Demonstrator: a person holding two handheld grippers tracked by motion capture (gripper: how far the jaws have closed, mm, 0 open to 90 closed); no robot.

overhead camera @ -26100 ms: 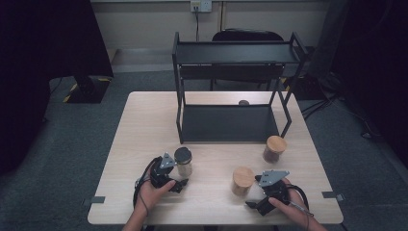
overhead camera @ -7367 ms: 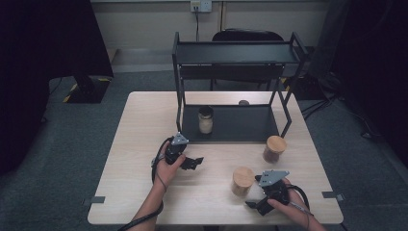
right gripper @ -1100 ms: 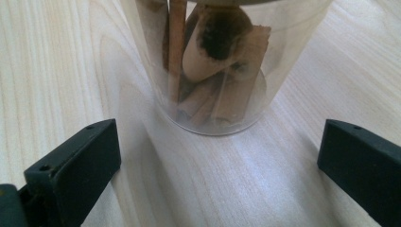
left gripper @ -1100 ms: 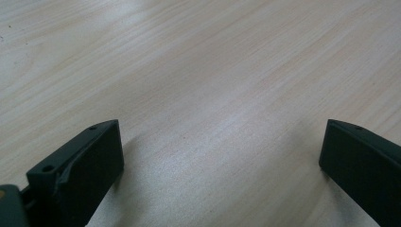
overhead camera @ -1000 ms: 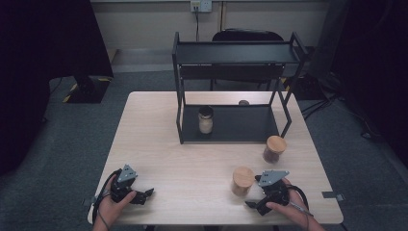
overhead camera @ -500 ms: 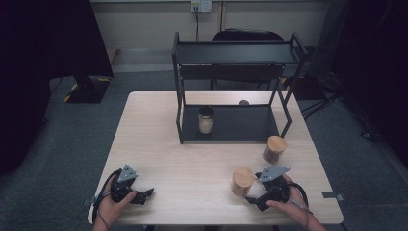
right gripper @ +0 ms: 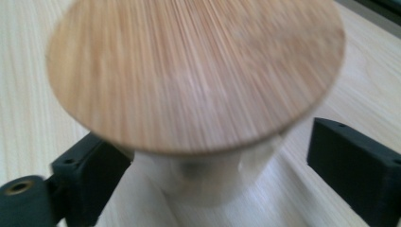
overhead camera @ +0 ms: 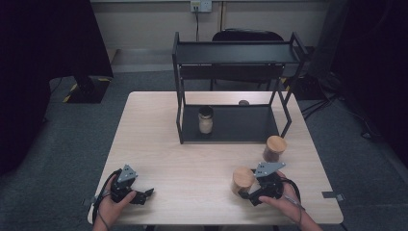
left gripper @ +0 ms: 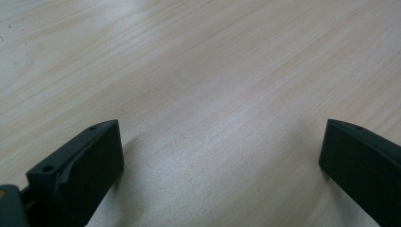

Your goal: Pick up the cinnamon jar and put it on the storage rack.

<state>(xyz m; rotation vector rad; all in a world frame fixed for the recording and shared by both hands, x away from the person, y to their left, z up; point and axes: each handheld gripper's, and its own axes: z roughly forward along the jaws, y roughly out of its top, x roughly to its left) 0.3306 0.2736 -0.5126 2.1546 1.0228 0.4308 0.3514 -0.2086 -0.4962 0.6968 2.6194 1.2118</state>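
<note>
A jar with a round wooden lid [overhead camera: 243, 179] [right gripper: 196, 71] stands upright near the table's front right. My right gripper [overhead camera: 246, 194] [right gripper: 213, 151] reaches around its pale body from the person's side. Its jaws have just been closing with the jar between them. The left jaw looks to be at the jar's wall, while the right jaw still stands a gap away from it. My left gripper [overhead camera: 146, 193] [left gripper: 220, 137] rests open at the front left, with bare tabletop between its jaws.
A second wooden-lidded jar [overhead camera: 275, 148] with dark contents stands just behind the first. A black two-level rack [overhead camera: 235, 53] fills the table's far middle, and a dark-lidded jar [overhead camera: 206, 120] sits on its lower shelf. The light wooden table [overhead camera: 192, 163] lies bare between the grippers.
The right gripper's jaws have drawn in around the near jar, and the hand has shifted only slightly. The left gripper and the other jars have stayed put.
</note>
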